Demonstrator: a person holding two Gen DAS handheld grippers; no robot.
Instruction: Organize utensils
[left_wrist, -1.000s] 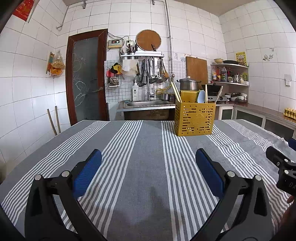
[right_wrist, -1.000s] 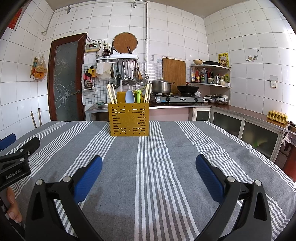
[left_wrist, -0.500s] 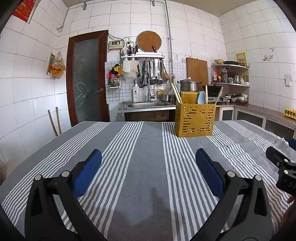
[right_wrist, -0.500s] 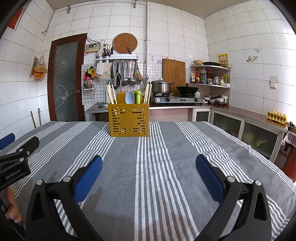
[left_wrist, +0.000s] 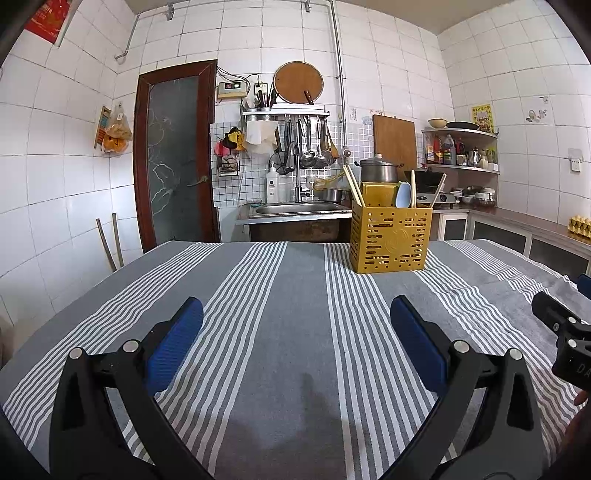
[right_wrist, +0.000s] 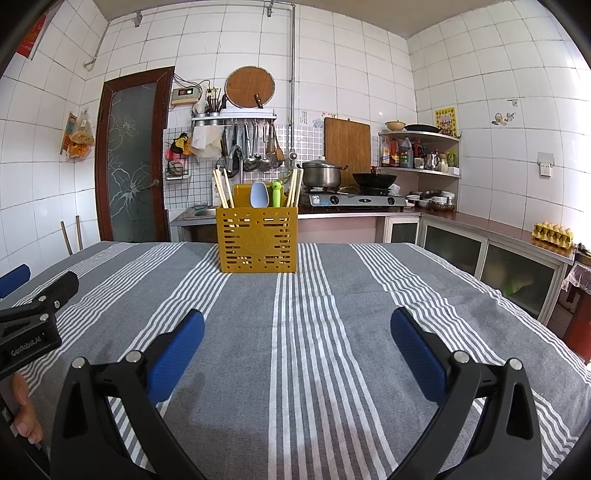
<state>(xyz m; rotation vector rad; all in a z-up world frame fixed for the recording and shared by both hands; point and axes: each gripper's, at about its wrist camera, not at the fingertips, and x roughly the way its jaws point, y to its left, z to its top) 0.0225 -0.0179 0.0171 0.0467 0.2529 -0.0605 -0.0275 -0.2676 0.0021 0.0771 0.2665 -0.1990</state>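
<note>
At twelve o'clock from the right tongs (right_wrist: 297, 345), well apart across the striped table (right_wrist: 332, 314), stands the yellow utensil caddy (right_wrist: 258, 239), already holding chopsticks (right_wrist: 223, 192), a pale blue spoon (right_wrist: 259, 195) and a green utensil (right_wrist: 276, 192). Both right and left tongs (left_wrist: 296, 332) gape wide, gripping nothing. No loose utensils show; the sorting looks finished.

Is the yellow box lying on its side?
No, the yellow box stands upright on the striped tablecloth, with chopsticks and a blue spoon sticking up out of its open top.
</note>
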